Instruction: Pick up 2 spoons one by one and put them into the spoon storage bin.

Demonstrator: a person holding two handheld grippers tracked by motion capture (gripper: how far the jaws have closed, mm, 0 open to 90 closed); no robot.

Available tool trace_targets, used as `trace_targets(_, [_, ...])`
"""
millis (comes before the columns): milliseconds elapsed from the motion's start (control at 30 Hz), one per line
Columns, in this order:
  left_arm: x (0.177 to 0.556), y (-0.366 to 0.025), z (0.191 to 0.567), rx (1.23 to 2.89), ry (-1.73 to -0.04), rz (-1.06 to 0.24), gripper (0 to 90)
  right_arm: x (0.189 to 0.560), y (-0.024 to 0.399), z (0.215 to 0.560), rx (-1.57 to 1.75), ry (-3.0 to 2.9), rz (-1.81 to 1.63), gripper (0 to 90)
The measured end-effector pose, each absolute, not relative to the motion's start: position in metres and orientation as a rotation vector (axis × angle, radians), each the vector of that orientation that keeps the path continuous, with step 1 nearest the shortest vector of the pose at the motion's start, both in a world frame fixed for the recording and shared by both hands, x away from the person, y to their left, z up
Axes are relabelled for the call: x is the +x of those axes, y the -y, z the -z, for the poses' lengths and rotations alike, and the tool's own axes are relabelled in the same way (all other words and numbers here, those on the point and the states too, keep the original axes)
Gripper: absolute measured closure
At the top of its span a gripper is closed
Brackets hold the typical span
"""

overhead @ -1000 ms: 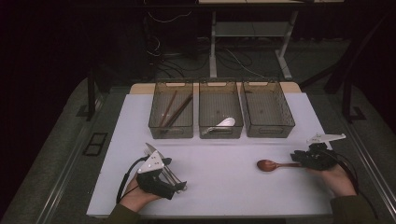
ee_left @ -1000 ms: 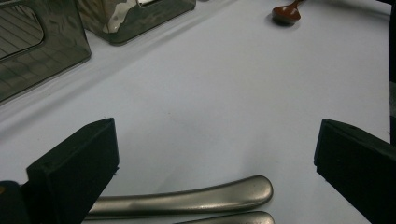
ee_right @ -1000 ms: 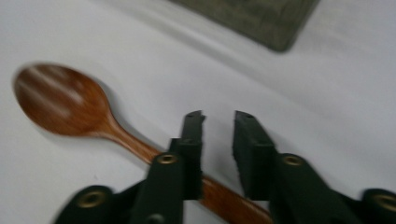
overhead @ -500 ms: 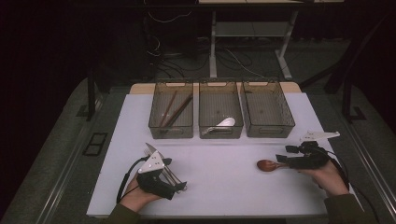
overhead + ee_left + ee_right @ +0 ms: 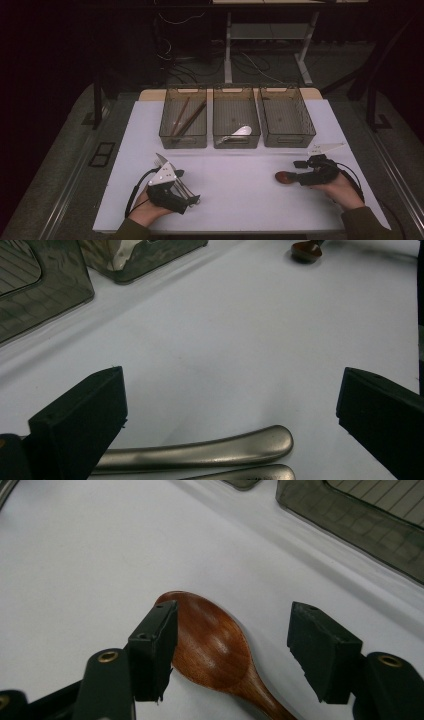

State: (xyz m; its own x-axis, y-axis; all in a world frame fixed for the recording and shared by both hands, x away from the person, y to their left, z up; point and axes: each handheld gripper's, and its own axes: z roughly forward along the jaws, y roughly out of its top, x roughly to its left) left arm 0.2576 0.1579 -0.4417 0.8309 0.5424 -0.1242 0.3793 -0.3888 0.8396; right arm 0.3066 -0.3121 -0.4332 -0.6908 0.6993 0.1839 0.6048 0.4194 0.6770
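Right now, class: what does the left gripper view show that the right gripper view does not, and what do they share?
Left gripper view alone: two metal cutlery handles lying between the left tool, whose jaws stand wide. Right gripper view alone: the right tool, jaws open around the spoon's bowl without pressing it. Shared: the wooden spoon, the white table and smoky plastic bins.
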Motion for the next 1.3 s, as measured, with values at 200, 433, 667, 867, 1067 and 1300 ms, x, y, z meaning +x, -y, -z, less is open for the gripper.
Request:
trace_targets(200, [0.258,-0.158,0.442,2.027,-0.676,-0.206,0.0,0.307,0.309,0.437,1.153,-2.573,-1.117,38.7])
trace_targets(433, [0.258,-0.157,0.442,2.026,-0.678,-0.203,0.0,0.306,0.305,0.440,1.103,-2.618,-1.081,39.9])
trace_targets(667, [0.258,-0.157,0.442,2.027,-0.678,-0.202,0.0,0.304,0.301,0.443,1.054,-2.655,-1.030,41.5])
trace_targets(867, [0.257,-0.157,0.442,2.029,-0.677,-0.203,0.0,0.301,0.298,0.444,0.955,-2.690,-0.998,47.5])
trace_targets(1067, [0.257,-0.157,0.443,2.032,-0.677,-0.204,0.0,0.299,0.300,0.440,0.904,-2.711,-0.960,61.6])
trace_targets(1300, [0.257,-0.157,0.443,2.037,-0.677,-0.203,0.0,0.297,0.301,0.437,0.850,-2.752,-0.976,75.2])
